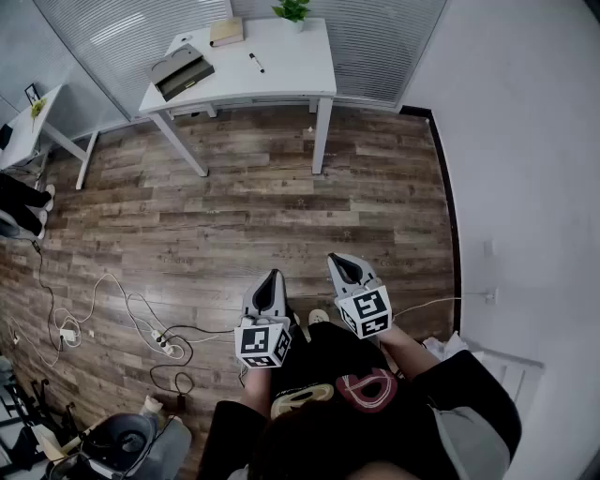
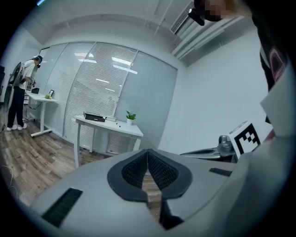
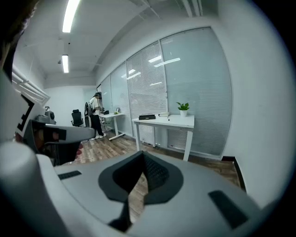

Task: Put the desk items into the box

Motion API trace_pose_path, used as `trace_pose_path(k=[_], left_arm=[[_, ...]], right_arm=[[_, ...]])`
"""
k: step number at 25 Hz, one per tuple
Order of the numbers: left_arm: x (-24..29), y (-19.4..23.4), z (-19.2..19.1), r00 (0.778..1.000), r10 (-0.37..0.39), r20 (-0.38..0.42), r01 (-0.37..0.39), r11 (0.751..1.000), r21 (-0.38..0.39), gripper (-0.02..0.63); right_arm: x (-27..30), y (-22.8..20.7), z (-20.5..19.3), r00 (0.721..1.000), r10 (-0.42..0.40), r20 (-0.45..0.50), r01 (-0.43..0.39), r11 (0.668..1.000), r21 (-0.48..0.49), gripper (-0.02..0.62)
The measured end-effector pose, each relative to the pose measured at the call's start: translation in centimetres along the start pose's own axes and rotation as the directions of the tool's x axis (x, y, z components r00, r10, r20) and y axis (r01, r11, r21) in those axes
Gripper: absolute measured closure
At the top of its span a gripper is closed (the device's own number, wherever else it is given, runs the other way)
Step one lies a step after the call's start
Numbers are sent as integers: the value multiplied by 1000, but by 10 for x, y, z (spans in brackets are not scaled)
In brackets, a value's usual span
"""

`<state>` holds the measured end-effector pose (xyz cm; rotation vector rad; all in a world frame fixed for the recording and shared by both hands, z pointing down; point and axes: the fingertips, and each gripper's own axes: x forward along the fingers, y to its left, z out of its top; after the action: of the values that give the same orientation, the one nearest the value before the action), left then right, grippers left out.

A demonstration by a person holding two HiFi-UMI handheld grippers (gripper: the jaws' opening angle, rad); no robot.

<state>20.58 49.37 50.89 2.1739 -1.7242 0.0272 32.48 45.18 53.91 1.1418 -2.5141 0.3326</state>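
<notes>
While you stand well back on the wood floor, your left gripper has its jaws pressed together on nothing, and your right gripper is closed and empty too. Far ahead, the white desk carries the grey box at its left end, long side slanting up-right. The pen lies mid-desk, slanting up-left, and the book and plant sit at the back.

— What sits on the white table?
— A grey box, a book, a pen and a potted plant.
— And nearer?
— The left hand-held gripper and right hand-held gripper, well apart from it, above the wooden floor.
</notes>
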Motion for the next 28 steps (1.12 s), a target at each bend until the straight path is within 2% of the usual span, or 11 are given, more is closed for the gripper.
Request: trace_pose_path(k=[5,10,15,20,28], left_arm=[[-12,-22,-11,1000,-2,8,2,1000,12,588],[-15,-21,-5,1000,-4,25,4,1000,7,588],[-8,-7,5,999,-5,45,5,1000,0,588],[6,23,17,999,-20,44,20,1000,0,588],[36,102,48,998,-26,54,26,1000,-1,588]], right_arm=[[-18,-6,-14,1000,-13,8,12,1000,13,587],[-19,3,-1,999,0,35,1,1000,-12,586],[-6,4,13,998,-4,65,1,999,50,586],[21,5,24,998,-33,57,27,994,104,584],[91,28,58,998,-25,60,21,998,66,584]])
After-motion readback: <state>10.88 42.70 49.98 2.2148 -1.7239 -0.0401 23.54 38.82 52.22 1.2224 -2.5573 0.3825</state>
